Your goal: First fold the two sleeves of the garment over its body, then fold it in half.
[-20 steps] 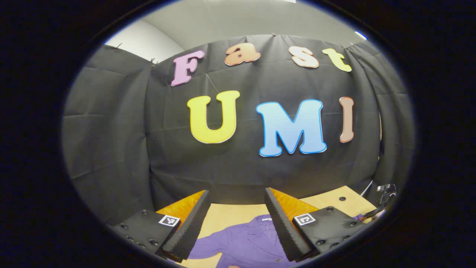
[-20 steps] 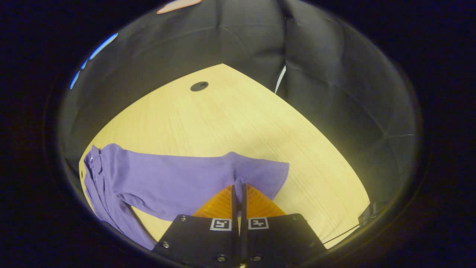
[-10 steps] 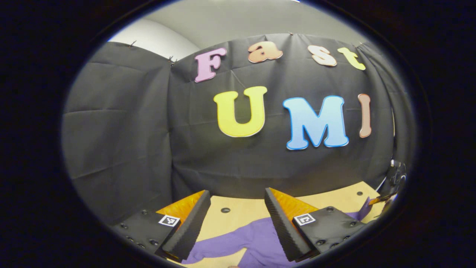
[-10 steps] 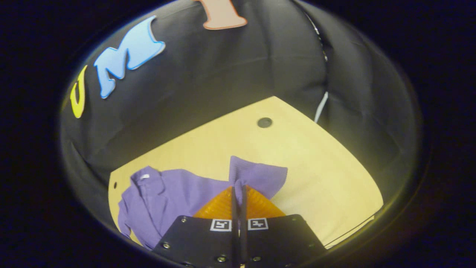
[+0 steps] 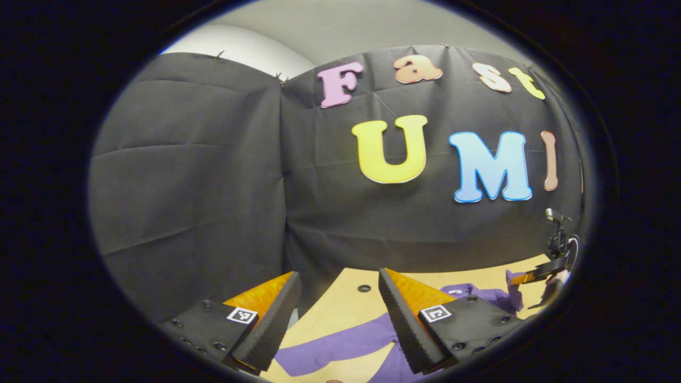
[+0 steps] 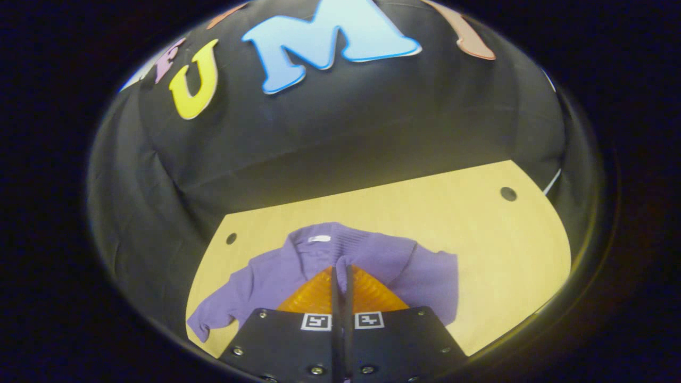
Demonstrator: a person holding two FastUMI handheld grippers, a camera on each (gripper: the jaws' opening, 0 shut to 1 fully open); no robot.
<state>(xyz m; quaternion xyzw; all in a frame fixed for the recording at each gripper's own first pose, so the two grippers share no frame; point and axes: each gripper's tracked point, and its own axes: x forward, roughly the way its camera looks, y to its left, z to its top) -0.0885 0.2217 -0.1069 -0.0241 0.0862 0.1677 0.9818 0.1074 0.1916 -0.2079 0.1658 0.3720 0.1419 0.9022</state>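
A purple button-up garment (image 6: 266, 274) lies flat on the wooden table (image 6: 489, 244), collar (image 6: 318, 239) toward the far wall. My right gripper (image 6: 340, 267) is shut on the cuff of one sleeve (image 6: 383, 255), which it holds over the garment's chest. The other sleeve (image 6: 210, 322) stretches out flat to the lower left. My left gripper (image 5: 338, 276) is open above the table, with that outstretched sleeve (image 5: 340, 348) showing below and between its fingers. In the left gripper view, the right gripper (image 5: 553, 266) appears far right, holding purple cloth (image 5: 512, 281).
The black cloth wall (image 6: 346, 143) closes the table's far side and its left. Small round holes (image 6: 508, 193) mark the tabletop's far corners, one of them (image 5: 364, 288) ahead of my left gripper. Bare wood (image 6: 511, 276) lies right of the garment.
My right gripper carried the sleeve cuff leftward from the bare table over the garment's body. My left gripper shifted left, staying open, and now has the other sleeve below it.
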